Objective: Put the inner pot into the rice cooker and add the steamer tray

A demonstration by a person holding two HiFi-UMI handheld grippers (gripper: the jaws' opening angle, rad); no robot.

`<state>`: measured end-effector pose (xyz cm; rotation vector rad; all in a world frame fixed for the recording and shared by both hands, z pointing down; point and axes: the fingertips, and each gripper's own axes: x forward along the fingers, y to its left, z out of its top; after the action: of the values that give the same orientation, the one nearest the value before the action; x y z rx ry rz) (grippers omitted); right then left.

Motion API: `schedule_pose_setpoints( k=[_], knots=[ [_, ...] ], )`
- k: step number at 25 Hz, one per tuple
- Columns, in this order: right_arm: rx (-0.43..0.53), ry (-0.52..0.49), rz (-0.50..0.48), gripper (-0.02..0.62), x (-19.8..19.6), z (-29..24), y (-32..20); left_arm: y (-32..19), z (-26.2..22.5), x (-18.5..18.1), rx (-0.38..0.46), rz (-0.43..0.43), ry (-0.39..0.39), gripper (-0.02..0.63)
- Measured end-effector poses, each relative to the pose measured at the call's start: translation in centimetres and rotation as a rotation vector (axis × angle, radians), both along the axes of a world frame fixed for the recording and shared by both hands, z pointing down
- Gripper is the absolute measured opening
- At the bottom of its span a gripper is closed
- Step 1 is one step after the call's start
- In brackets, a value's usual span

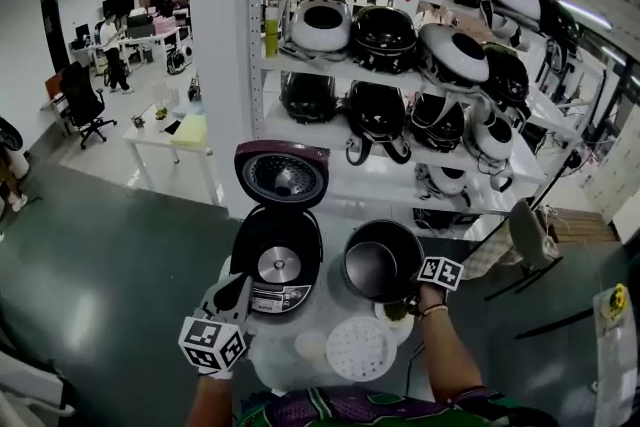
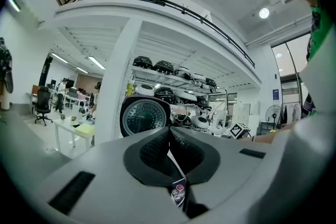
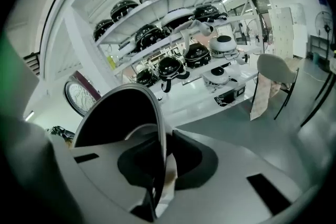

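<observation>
The open rice cooker (image 1: 276, 267) stands on a small white table (image 1: 262, 365), its dark red lid (image 1: 282, 175) tipped up and its cavity showing a metal heating plate. To its right the black inner pot (image 1: 381, 260) hangs above the table. My right gripper (image 1: 410, 299) is shut on the pot's near rim (image 3: 153, 113), the wall pinched between the pads. The white perforated steamer tray (image 1: 360, 349) lies flat in front of the pot. My left gripper (image 1: 232, 301) is shut by the cooker's front left corner, with nothing visibly held. The lid (image 2: 143, 118) shows ahead in the left gripper view.
White shelving (image 1: 400, 130) packed with several rice cookers stands right behind the table, beside a white pillar (image 1: 220, 45). A small white disc (image 1: 310, 346) lies left of the steamer tray. A chair (image 1: 530, 237) stands to the right. Desks and a person are far left.
</observation>
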<state>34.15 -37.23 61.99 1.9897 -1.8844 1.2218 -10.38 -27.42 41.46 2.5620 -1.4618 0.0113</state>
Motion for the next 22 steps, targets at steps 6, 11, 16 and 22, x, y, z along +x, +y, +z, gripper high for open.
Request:
schedule_pose_setpoints(
  k=[6,11,16,22],
  knots=[
    [0.086,-0.026,-0.015,0.035,-2.3,-4.7,1.2,-1.1,-0.6,-0.3,0.026,0.034,0.018,0.021],
    [0.137,-0.059,-0.023,0.034,-4.3,-7.8,1.8,-1.2,-1.0,-1.0,0.03,0.061,0.034,0.021],
    [0.178,-0.088,-0.032,0.034,-7.5,-9.8,2.0,-1.1,-1.3,-3.2,0.034,0.062,0.041,0.021],
    [0.214,-0.124,-0.047,0.034,-11.1,-11.3,2.4,-0.9,-1.8,-5.1,0.043,0.08,0.037,0.021]
  ],
)
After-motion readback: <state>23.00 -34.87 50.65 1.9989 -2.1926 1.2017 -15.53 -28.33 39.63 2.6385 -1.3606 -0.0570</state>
